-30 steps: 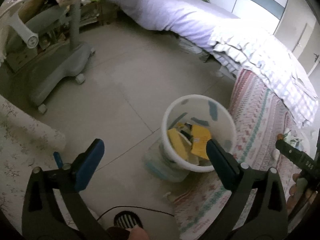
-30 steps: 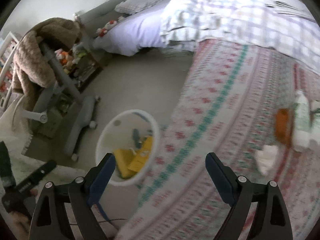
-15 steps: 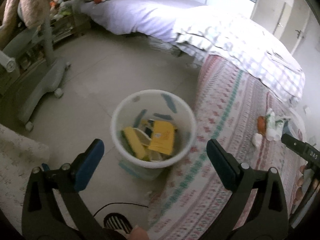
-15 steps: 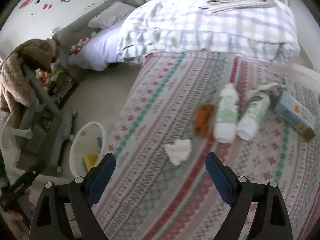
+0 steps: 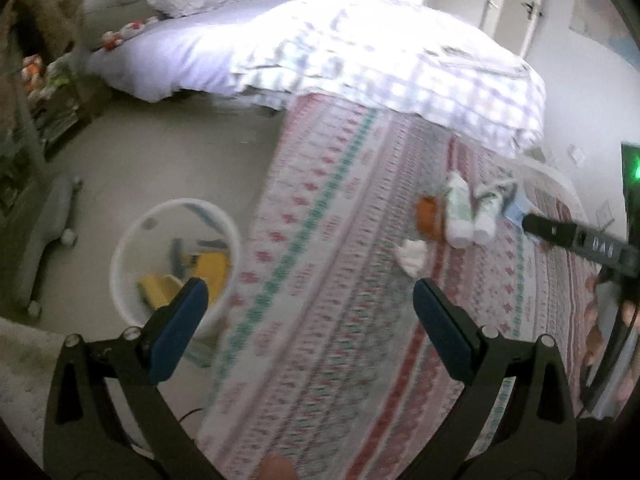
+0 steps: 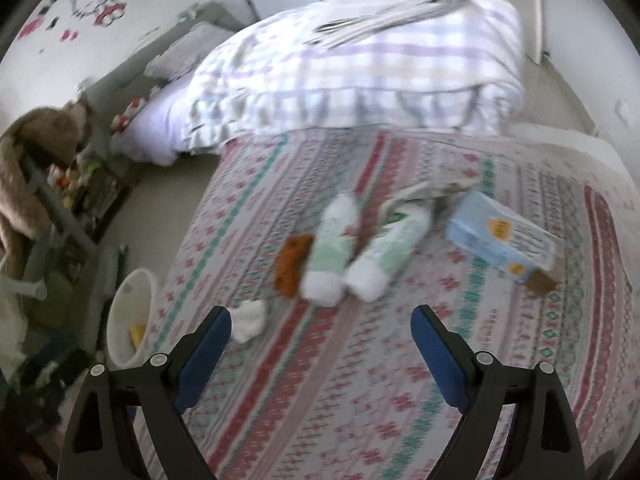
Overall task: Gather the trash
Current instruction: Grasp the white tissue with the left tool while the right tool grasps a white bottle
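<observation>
Both the left claw (image 5: 306, 304) and right claw (image 6: 320, 330) are held wide and empty, ready for the crumpled tissue (image 6: 249, 320) on the bedspread (image 6: 360, 380).

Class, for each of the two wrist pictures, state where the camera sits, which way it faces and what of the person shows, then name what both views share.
Left wrist view: on the left gripper, jaws open, over the patterned bedspread edge, facing the bed and white bin; the right gripper and fingers show at right.
Right wrist view: on the right gripper, jaws open, above the bedspread, facing two bottles, blue box, orange scrap, tissue.
Shared: bin, bedspread, bottles, scrap, tissue.
</observation>
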Demonstrator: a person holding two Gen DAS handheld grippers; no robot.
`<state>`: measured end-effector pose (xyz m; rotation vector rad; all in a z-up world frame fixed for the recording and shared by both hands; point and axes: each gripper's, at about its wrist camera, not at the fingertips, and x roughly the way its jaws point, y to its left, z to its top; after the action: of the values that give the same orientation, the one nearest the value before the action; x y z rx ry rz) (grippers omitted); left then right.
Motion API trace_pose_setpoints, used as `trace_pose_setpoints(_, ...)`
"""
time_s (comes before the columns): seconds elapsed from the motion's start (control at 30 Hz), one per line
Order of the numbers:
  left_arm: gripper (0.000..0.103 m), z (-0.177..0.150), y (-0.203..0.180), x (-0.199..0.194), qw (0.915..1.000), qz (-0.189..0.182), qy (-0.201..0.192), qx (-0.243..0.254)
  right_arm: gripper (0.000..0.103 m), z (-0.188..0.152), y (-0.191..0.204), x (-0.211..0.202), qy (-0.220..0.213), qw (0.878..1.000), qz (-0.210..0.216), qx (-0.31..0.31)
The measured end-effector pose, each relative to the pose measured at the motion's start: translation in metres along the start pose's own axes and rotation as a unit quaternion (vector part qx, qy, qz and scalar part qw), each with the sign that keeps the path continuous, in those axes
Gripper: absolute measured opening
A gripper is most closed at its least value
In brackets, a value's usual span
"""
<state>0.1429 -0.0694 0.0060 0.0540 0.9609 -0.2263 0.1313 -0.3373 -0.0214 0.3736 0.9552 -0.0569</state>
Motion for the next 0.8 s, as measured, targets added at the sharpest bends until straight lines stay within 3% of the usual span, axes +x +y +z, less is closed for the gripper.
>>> trace_pose_setpoints(0.4,0.102,-0.003,-0.071,0.062,0.9966,-0.052,0.042,0.048,0.093,0.009,-0.075,-0.008,-0.009,0.996,-0.023,0.091)
trace_pose_setpoints(0.6,0.102,0.000,-0.077,0.098,0.9978,-0.048,0.033,0.032,0.093,0.011,-0.098,0.002,0.003,0.991,-0.026,0.128)
trace_pose_setpoints(0.8,0.084,0.002,-0.071,0.122,0.9982,-0.051,0.032,-0.001,0.093,0.013,-0.103,0.021,0.018,0.988,-0.026,0.150)
